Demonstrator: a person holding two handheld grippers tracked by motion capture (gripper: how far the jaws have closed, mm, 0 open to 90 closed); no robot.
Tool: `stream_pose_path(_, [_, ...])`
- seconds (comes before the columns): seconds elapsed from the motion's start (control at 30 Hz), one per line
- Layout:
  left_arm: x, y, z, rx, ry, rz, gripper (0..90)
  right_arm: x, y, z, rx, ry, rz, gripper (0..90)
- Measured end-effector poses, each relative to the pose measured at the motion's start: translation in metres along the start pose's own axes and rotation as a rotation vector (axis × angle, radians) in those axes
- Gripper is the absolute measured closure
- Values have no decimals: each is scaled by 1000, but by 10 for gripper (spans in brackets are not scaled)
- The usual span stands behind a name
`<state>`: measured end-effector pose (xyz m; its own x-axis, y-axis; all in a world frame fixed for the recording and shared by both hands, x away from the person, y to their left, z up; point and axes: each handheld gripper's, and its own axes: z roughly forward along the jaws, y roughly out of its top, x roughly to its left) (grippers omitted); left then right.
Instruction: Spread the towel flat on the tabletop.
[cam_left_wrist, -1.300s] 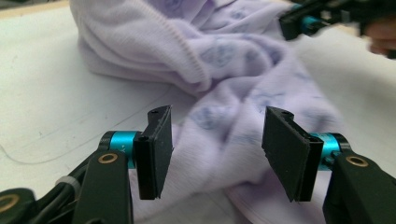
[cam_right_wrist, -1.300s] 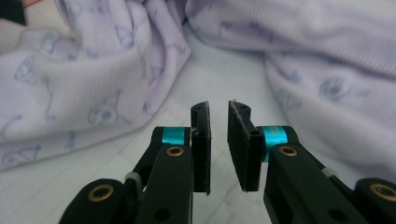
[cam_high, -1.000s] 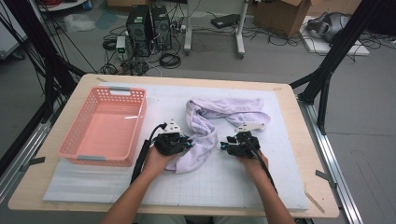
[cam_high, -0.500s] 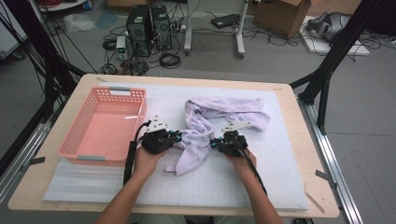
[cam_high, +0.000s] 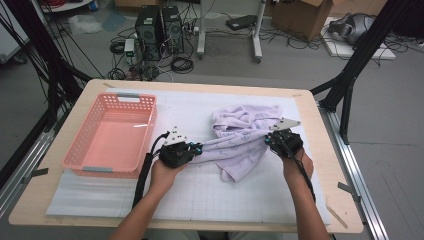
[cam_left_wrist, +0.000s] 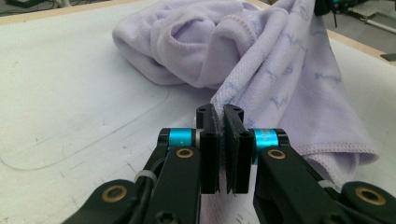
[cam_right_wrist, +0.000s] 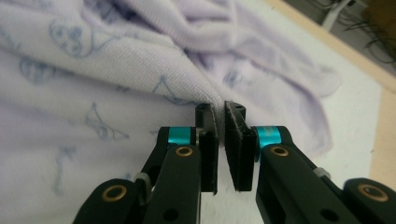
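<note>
A lilac towel with a faint printed pattern lies crumpled on the white mat, and one edge is lifted and stretched between my two grippers. My left gripper is shut on the towel's hem at the left end of that stretch. In the left gripper view the hem sits pinched between the jaws of the left gripper. My right gripper holds the other end; its jaws have just been closing. In the right gripper view the towel has a fold caught at the tips of the right gripper.
A pink plastic basket stands at the left of the white mat. The wooden table edge runs close beside my right hand. Black frame legs, computer towers and cables are on the floor beyond the table.
My right gripper has moved right and up with the towel's edge, pulling the cloth taut between both grippers. The left gripper has stayed almost in place.
</note>
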<state>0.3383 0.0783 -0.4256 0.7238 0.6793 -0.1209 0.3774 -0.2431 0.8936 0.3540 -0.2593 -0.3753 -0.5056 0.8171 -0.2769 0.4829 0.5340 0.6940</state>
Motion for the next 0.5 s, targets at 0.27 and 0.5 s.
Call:
stream_pose_path(0.27, [15,-9,-9,-7,87,-40,851,27,15,34,-90,261,80,725])
stream_pose_path(0.5, [14,-13,-8,-2,62,-39,851,4,-4,2,-214,272,159,667])
